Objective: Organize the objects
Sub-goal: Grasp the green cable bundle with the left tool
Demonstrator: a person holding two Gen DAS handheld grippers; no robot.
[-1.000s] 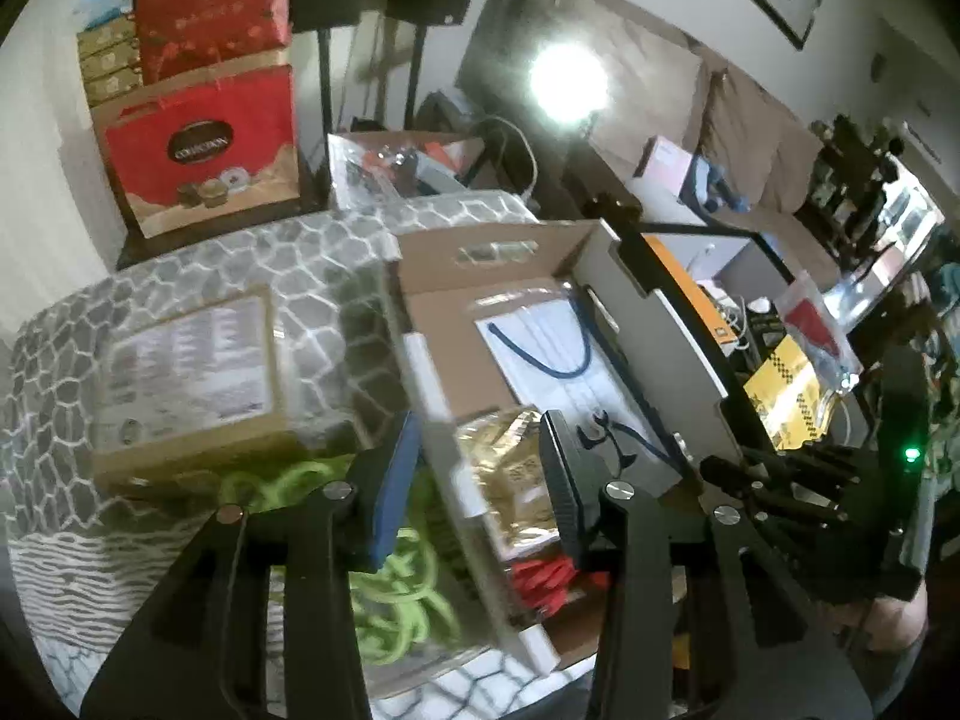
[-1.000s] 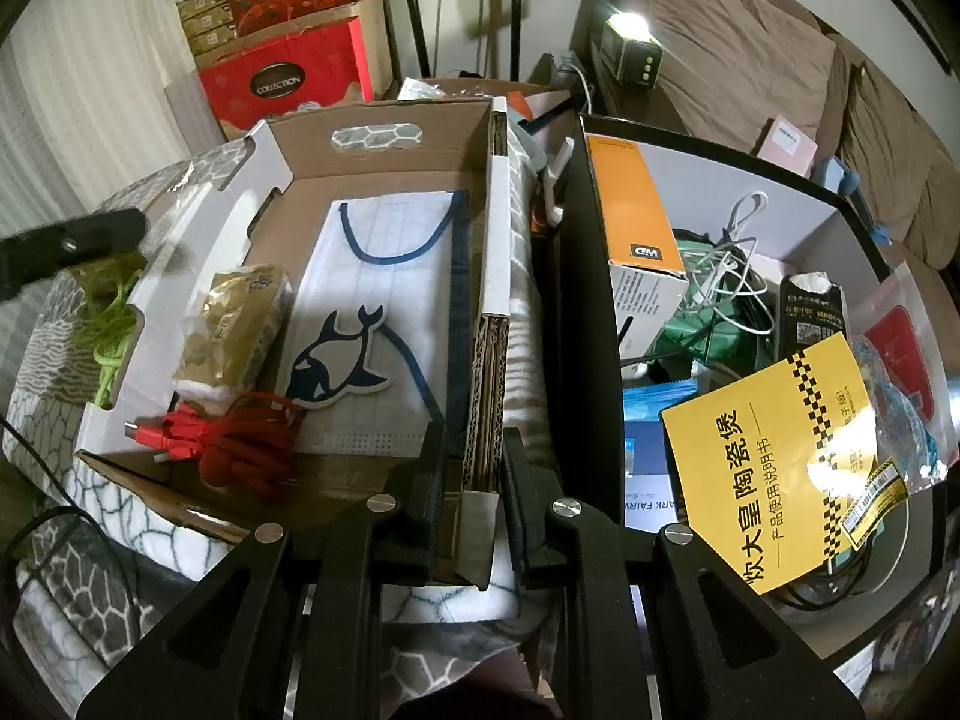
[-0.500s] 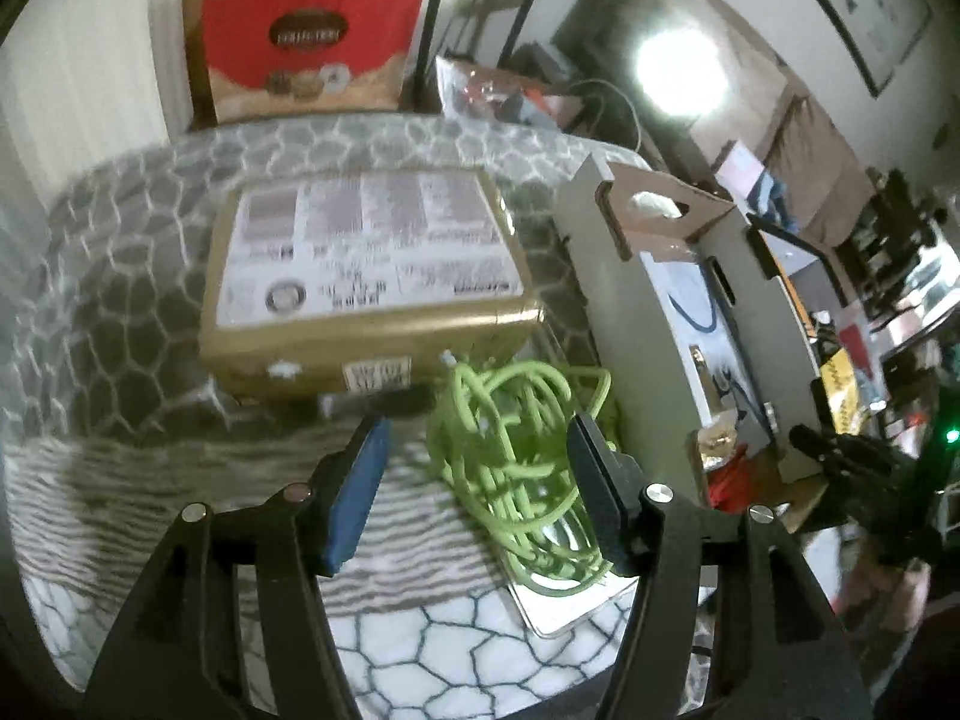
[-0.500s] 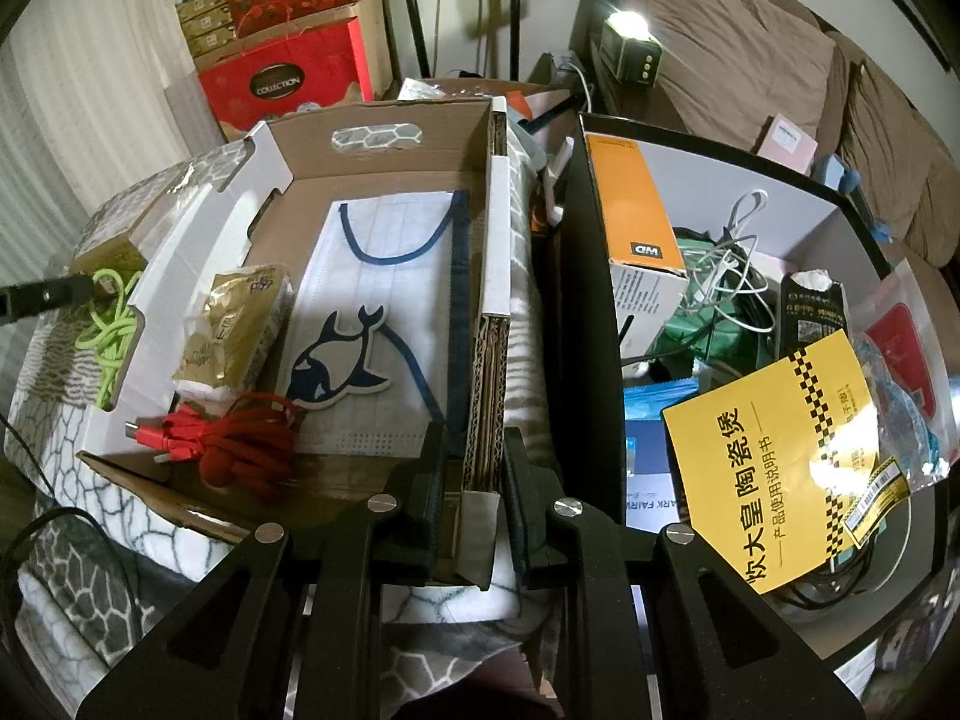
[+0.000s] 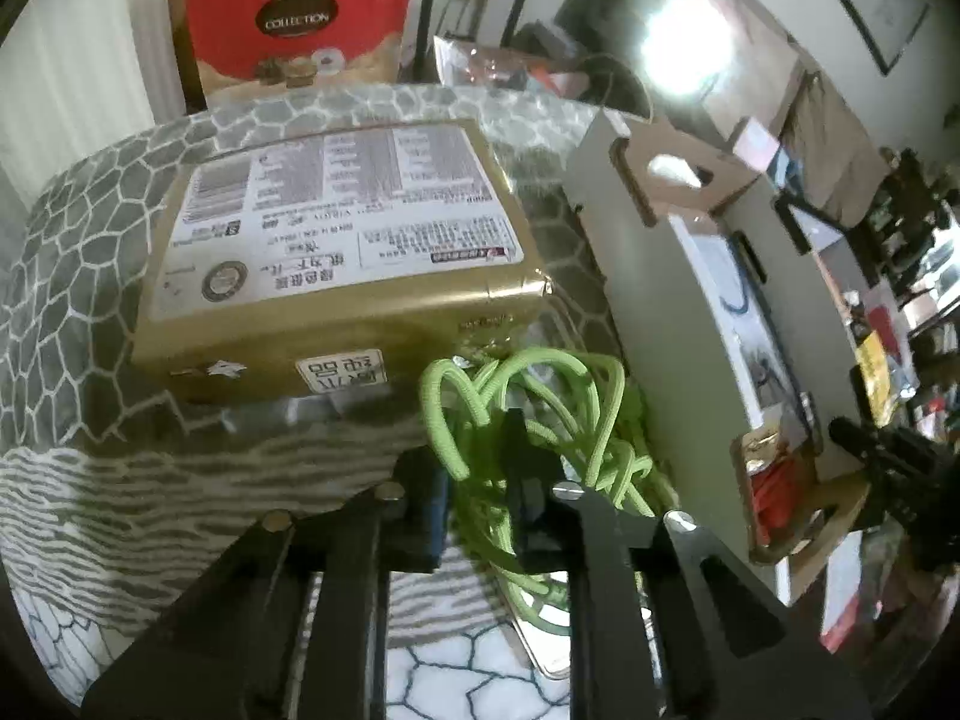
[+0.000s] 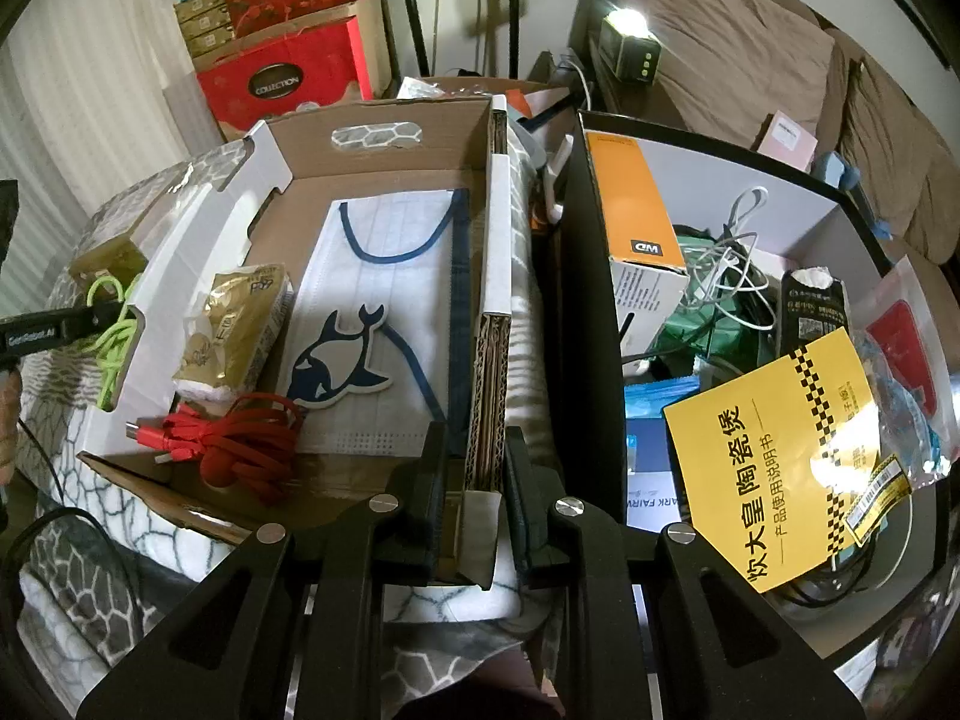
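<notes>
left tool (image 5: 477, 480) closing on green cord (image 5: 540, 396)

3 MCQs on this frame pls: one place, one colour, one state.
1. Where does the green cord lie?
A. inside the cardboard box
B. outside the box, beside the gold package
C. in the black bin

2. What colour is the cable in the cardboard box?
A. red
B. blue
C. white

3. What is the right gripper doing?
A. hanging open over the bin
B. shut on the box wall
C. holding the mask

Key: 1 B, the cord sits on the blanket next to the gold package, left of the box. 2 A, the coil is red. 3 B, its jaws pinch the corrugated wall.
</notes>
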